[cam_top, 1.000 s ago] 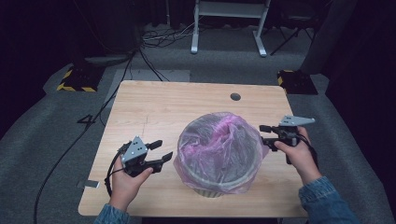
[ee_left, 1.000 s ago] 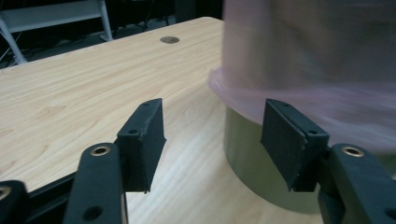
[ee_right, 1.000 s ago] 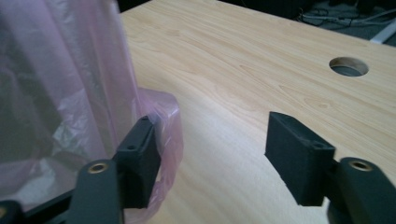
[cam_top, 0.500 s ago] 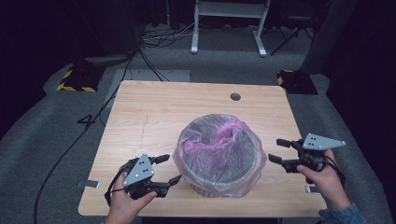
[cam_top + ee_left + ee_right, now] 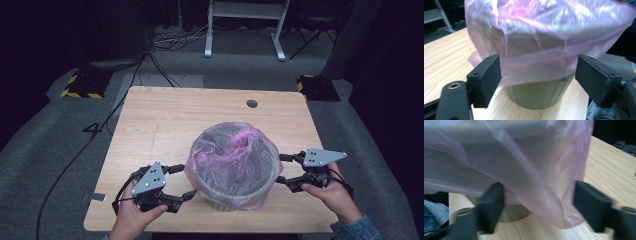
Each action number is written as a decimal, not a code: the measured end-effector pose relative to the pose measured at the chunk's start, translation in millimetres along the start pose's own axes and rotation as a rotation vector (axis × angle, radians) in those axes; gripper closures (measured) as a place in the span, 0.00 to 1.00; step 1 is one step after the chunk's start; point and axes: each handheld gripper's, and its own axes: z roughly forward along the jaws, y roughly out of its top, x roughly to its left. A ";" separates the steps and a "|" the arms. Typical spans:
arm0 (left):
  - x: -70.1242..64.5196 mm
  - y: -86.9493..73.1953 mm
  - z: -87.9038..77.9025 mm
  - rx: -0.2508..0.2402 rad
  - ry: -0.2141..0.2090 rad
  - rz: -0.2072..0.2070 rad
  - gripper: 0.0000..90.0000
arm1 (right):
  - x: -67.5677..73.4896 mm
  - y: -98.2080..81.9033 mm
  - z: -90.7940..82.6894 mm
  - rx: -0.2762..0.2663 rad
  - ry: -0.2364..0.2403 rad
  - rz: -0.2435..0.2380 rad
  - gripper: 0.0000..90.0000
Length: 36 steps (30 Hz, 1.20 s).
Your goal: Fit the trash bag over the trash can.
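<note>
The bin, lined with a pink bag, stands upright near the tabletop's near edge, directly between my left gripper and right gripper. Left jaws have just been opening, right closing slightly; both stand wide, pressing nothing.

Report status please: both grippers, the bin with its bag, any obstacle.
Left hand-held gripper open, jaws just opened, beside pink bag. Right hand-held gripper open, nothing gripped. Bag draped over green bin. Nothing in the way.
</note>
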 end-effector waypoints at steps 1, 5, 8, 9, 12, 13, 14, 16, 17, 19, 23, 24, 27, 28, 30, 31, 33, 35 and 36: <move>4.3 2.9 2.9 0.010 -0.005 0.006 0.22 | 0.5 3.1 0.4 0.009 0.011 -0.020 0.63; 9.7 4.3 8.5 0.015 -0.018 -0.002 0.22 | 2.2 7.5 -1.6 0.032 0.019 -0.037 0.90; 11.3 5.0 14.6 0.024 -0.030 -0.003 0.22 | 4.8 11.6 -3.9 0.035 0.015 -0.052 0.94; 11.2 5.5 16.3 0.025 -0.034 -0.003 0.23 | 7.4 14.0 -3.0 0.050 0.022 -0.072 0.93; 12.5 8.4 20.2 0.031 -0.064 0.006 0.29 | 9.7 16.9 -2.4 0.063 0.006 -0.103 0.91; 12.5 8.4 20.2 0.031 -0.064 0.006 0.34 | 10.0 17.3 -3.1 0.058 0.005 -0.105 0.91; 13.4 9.6 20.1 0.034 -0.081 0.024 0.41 | 9.7 17.6 -4.5 0.052 0.005 -0.108 0.92; 13.4 10.0 19.5 0.036 -0.079 0.031 0.58 | 9.2 17.6 -6.1 0.046 0.004 -0.105 0.93; 14.2 10.7 18.2 0.035 -0.079 0.040 0.58 | 8.2 17.4 -7.9 0.041 0.007 -0.103 0.95; 14.6 10.8 16.8 0.025 -0.082 0.038 0.84 | 7.0 17.6 -12.6 0.017 0.009 -0.085 1.00; 11.5 10.0 15.6 0.041 -0.049 0.041 0.98 | 7.8 18.1 -14.9 0.000 0.011 -0.064 1.00; 11.4 7.9 16.8 0.047 -0.044 0.037 0.99 | 8.4 16.5 -13.6 0.012 0.021 -0.057 1.00; 14.1 -3.0 24.7 0.090 -0.047 0.017 1.00 | 8.9 0.8 0.9 0.114 0.041 -0.032 1.00; 15.4 -7.7 28.3 0.088 -0.066 -0.005 1.00 | 8.9 0.8 0.9 0.114 0.041 -0.032 1.00; 16.3 -13.5 34.4 0.080 -0.087 -0.017 1.00 | 10.3 -15.8 18.5 0.147 0.099 0.011 1.00; 15.6 -14.1 35.8 0.085 -0.090 -0.009 1.00 | 10.3 -15.8 18.5 0.147 0.099 0.011 1.00; 11.0 -16.0 39.6 0.119 -0.112 0.008 1.00 | 12.6 -22.6 26.4 0.174 0.116 0.018 1.00; 4.9 -21.7 43.2 0.187 -0.112 0.048 1.00 | 18.1 -31.3 33.9 0.217 0.140 0.011 1.00; 3.9 -24.8 44.9 0.226 -0.091 0.065 1.00 | 20.3 -35.4 36.5 0.252 0.133 0.002 1.00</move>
